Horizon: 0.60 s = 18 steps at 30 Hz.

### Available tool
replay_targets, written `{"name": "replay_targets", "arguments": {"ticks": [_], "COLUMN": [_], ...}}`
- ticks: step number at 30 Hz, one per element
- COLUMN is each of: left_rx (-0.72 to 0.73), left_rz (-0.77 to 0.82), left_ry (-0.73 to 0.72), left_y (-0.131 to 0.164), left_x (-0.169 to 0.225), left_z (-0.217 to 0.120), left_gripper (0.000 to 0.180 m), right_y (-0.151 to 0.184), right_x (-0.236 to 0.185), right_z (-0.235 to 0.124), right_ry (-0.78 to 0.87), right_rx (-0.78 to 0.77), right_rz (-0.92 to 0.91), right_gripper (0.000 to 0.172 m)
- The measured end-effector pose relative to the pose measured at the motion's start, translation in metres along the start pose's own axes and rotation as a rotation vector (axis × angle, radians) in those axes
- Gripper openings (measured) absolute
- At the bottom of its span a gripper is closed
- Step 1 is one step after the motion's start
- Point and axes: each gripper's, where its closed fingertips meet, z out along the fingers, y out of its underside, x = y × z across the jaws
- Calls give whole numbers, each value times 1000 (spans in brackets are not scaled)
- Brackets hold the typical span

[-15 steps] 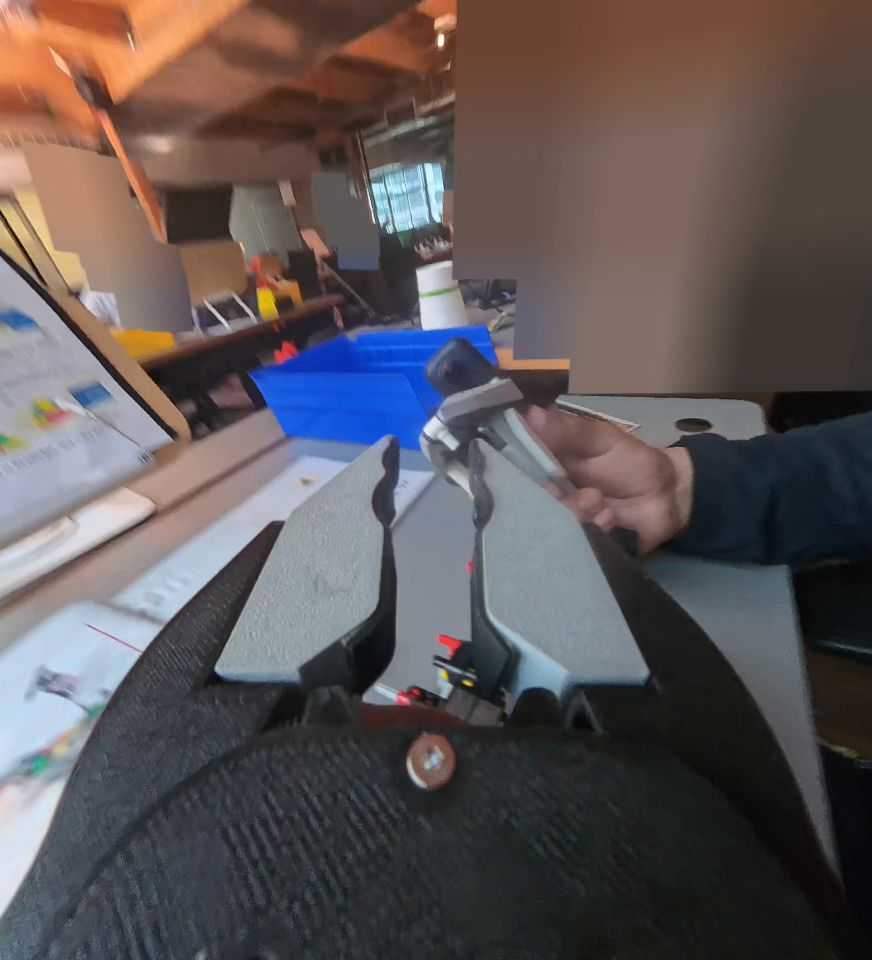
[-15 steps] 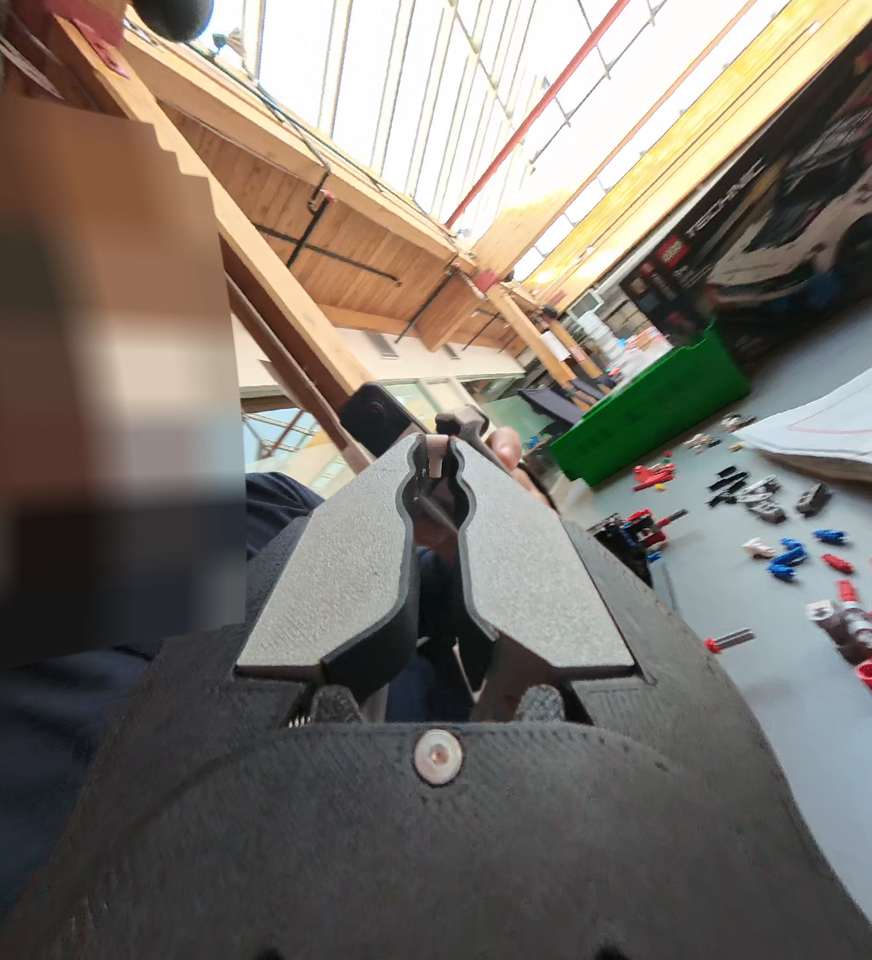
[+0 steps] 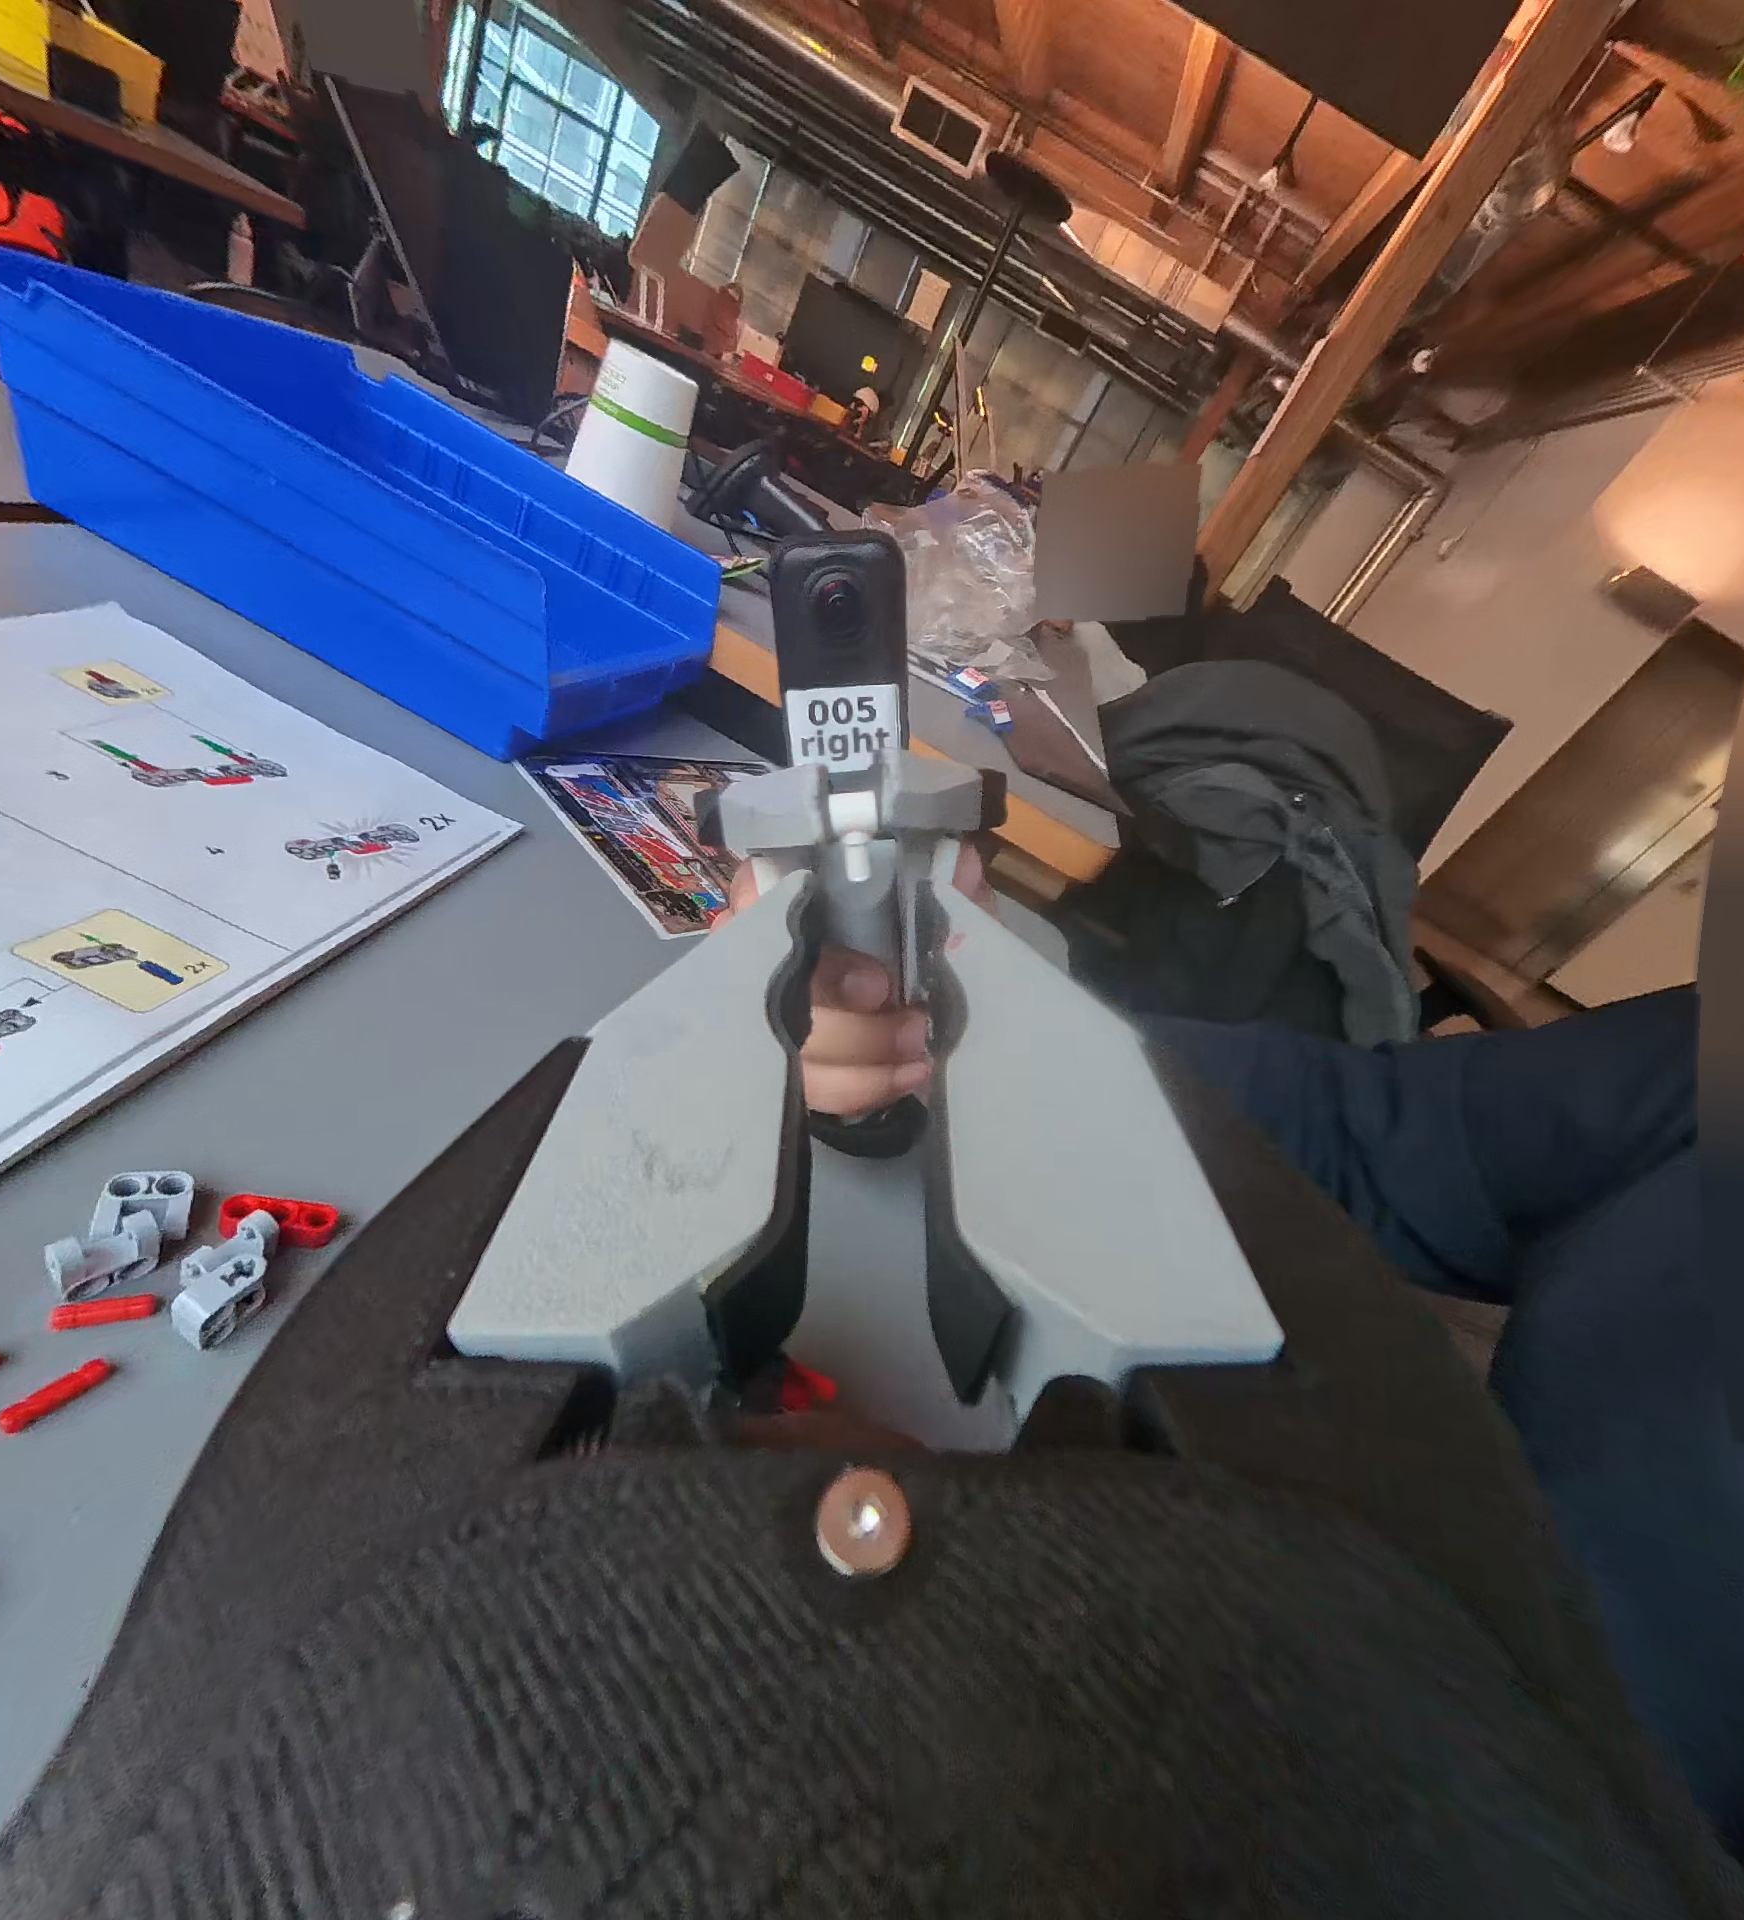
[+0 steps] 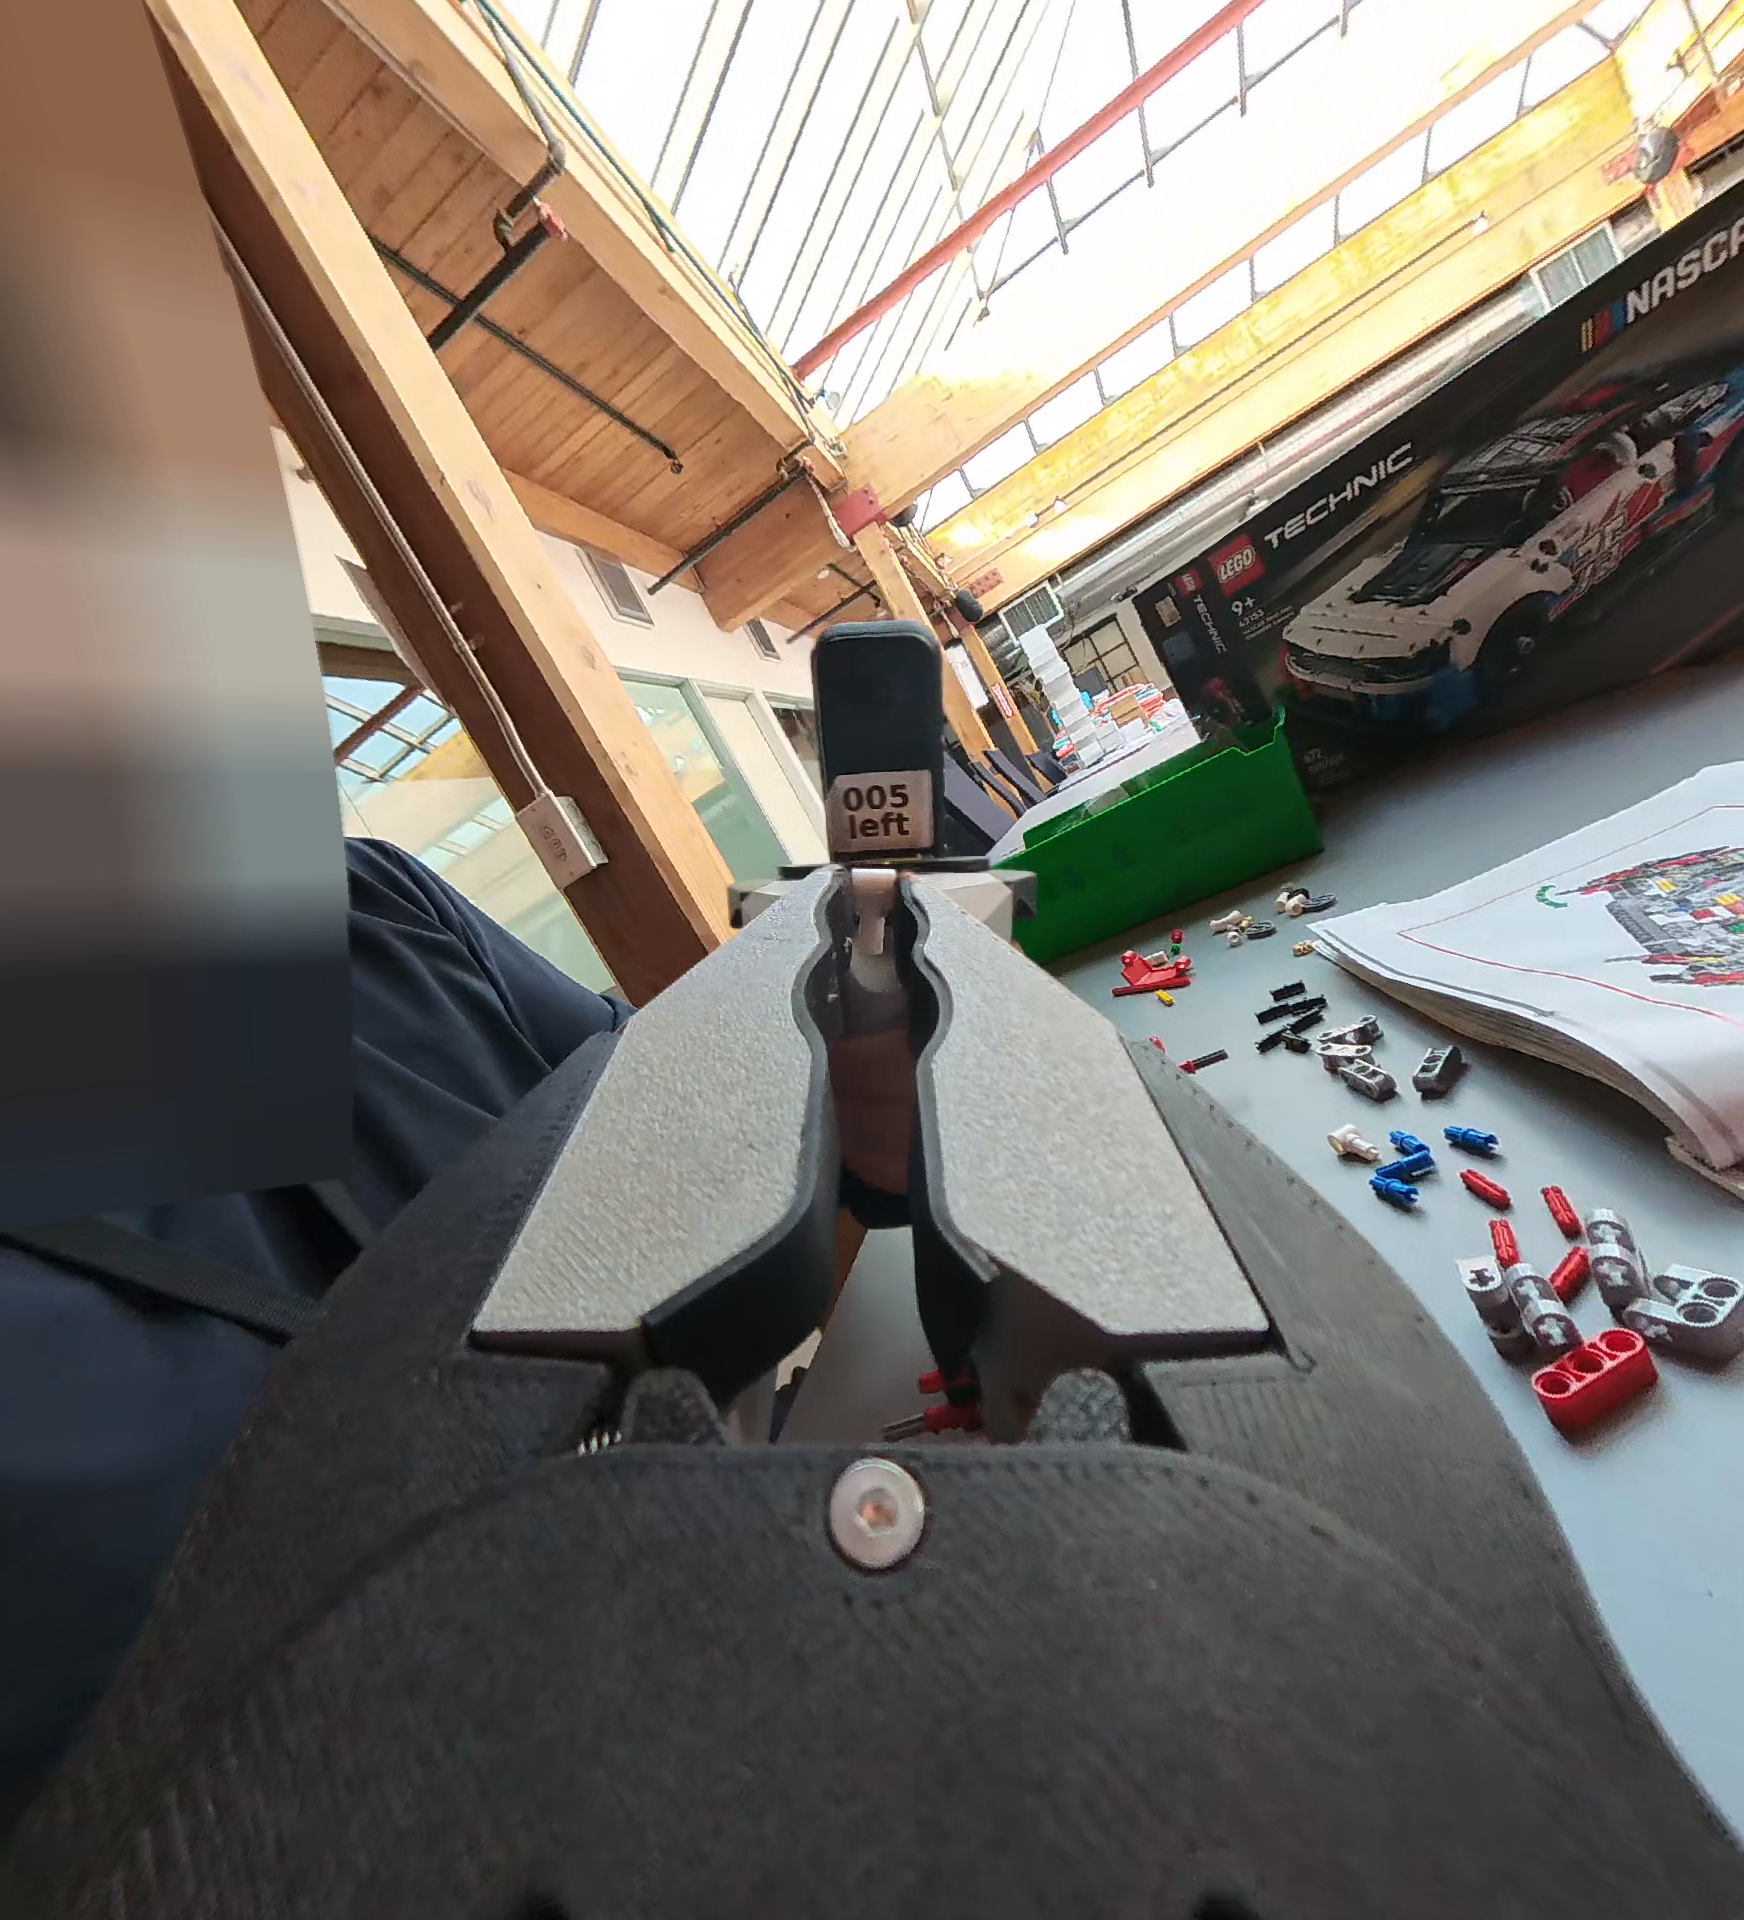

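Observation:
My two grippers point at each other, tip to tip, above the grey table (image 3: 411, 1039). In the left wrist view the right gripper (image 3: 852, 805) faces me head-on, held by a hand (image 3: 863, 1039), and is shut on a small white pin piece (image 3: 852, 826) that sticks out towards me. My left gripper (image 3: 873, 904) has its jaws narrowly apart just short of that piece, and nothing is pressed between its pads. In the right wrist view my right gripper (image 4: 870, 888) pinches the white piece (image 4: 873, 920) at its tips. The left gripper's fingertips (image 4: 998, 896) show right behind it.
A blue bin (image 3: 328, 499), an open instruction booklet (image 3: 120, 831) and loose grey and red pieces (image 3: 161, 1247) lie to the left. The right wrist view shows a green bin (image 4: 1159, 831), a big printed box (image 4: 1522, 499), a booklet (image 4: 1626, 987) and scattered small pieces (image 4: 1574, 1299). Only a small space, under 4 cm, lies between the two pairs of fingers.
Both grippers have swung to face each other head-on and come closer. My left jaws have narrowed. The right gripper has stayed shut on the white piece.

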Motion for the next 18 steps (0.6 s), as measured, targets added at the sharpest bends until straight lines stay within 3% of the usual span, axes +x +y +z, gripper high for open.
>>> {"name": "replay_targets", "arguments": {"ticks": [11, 14, 18], "left_rx": [-46, -155, -393], "left_rz": [-1, 63, 92], "left_ry": [31, 43, 135], "left_y": [1, 7, 26], "left_x": [-5, -4, 1], "left_z": [2, 1, -4], "left_gripper": [1, 1, 1], "right_y": [5, 9, 27], "right_x": [2, 2, -3], "right_z": [0, -1, -7], "right_ry": [39, 79, 122], "right_rx": [-41, -102, -298], "right_rz": [-27, -92, -226], "right_gripper": [4, 5, 5]}}
